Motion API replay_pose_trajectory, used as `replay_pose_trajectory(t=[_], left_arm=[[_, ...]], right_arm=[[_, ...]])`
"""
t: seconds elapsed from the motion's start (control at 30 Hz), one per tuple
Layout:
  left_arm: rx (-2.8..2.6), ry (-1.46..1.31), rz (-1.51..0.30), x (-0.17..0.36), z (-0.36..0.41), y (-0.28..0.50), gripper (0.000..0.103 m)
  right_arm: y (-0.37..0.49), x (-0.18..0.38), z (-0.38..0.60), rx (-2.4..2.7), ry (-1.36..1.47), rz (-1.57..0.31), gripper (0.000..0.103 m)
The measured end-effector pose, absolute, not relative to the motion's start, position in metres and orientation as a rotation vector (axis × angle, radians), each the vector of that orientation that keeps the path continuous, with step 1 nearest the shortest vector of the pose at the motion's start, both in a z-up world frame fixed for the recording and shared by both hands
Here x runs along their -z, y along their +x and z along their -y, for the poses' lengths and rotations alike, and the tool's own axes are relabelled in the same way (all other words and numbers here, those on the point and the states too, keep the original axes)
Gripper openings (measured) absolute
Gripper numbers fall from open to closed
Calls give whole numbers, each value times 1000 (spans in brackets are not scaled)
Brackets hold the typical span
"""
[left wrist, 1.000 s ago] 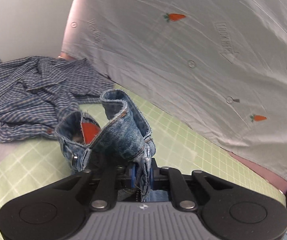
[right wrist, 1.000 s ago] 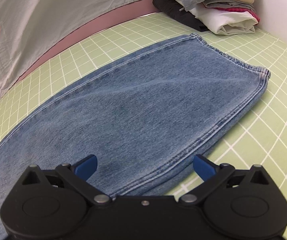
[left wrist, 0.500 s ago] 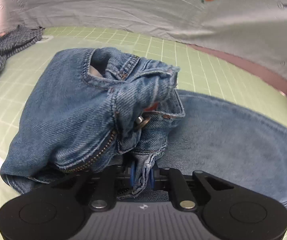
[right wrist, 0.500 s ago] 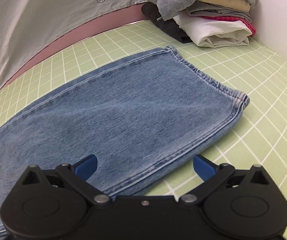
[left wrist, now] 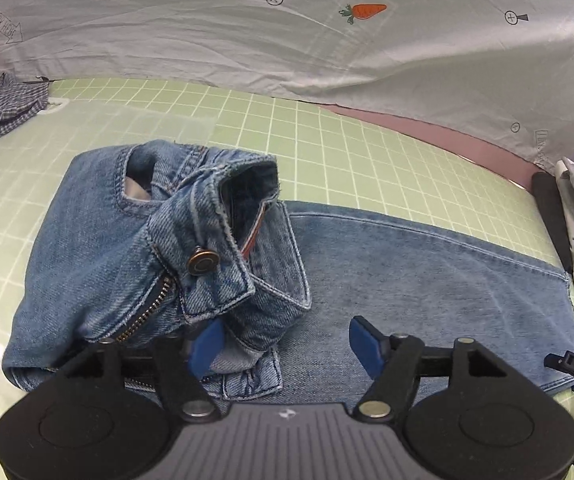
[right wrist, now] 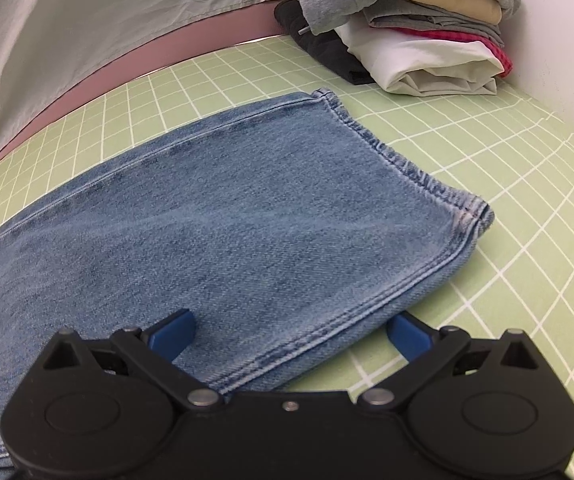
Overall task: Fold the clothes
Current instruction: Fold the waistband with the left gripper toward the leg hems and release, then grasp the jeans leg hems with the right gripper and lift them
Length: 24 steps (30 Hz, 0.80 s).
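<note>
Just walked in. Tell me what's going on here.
A person with a gripper in each hand is folding jeans on a green grid mat. The left gripper is open by the bunched waistband; the right gripper is open over the leg hem. Folded clothes are stacked nearby.

My left gripper [left wrist: 287,344]: jaws spread wide, blue pads [left wrist: 206,346] well apart, nothing clamped between them. Left pad sits against bunched denim; right pad hangs free over flat cloth. Held low, pointing forward and slightly down.

My right gripper [right wrist: 289,330]: jaws spread wide too, blue pads [right wrist: 173,330] at either side, holding nothing. Left pad over fabric, right pad just past the fabric's near edge. Held low and close, tilted down. Its tip also shows at the lower right corner of the left wrist view.
</note>
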<state>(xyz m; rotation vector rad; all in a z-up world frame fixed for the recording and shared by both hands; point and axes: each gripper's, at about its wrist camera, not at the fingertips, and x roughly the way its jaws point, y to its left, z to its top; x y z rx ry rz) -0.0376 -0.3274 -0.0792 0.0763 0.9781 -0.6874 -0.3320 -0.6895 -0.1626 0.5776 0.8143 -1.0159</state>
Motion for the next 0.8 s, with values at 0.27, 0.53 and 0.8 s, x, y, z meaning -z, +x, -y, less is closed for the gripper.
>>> replay_pose_trajectory(t=[0.27, 0.53, 0.8], left_arm=[[716, 18, -902, 46, 313, -32, 80], [391, 73, -879, 67, 286, 11, 85], [276, 87, -985, 117, 280, 37, 94]], right_arm=[[-332, 164, 688, 1027, 569, -814, 103], [-332, 162, 687, 1023, 567, -821, 103], [-331, 163, 687, 1025, 562, -824, 103]])
